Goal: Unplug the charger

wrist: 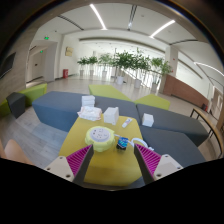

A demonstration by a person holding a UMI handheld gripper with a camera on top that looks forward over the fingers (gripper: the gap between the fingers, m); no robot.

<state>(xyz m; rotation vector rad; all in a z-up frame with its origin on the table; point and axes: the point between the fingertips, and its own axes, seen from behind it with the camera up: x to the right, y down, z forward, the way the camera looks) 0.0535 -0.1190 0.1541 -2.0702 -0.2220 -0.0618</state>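
Gripper view. Two fingers of the gripper (105,165) rise from below, each with a magenta pad (147,159) on its inner face; they stand apart with a wide gap — open, pressing on nothing. Between and just ahead of them lies a yellow table (100,166). On it, near the left finger, sits a pale green tape roll (101,139); just beside it, toward the right finger, lies a small bluish object with a dark part (124,144) — possibly the charger, though it is too small to tell. White boxes (109,114) stand toward the table's far edge. Grey seating (60,105) with green cushions (107,92) surrounds the table. Beyond, potted plants (128,62) line a bright hall under strip ceiling lights (98,15).
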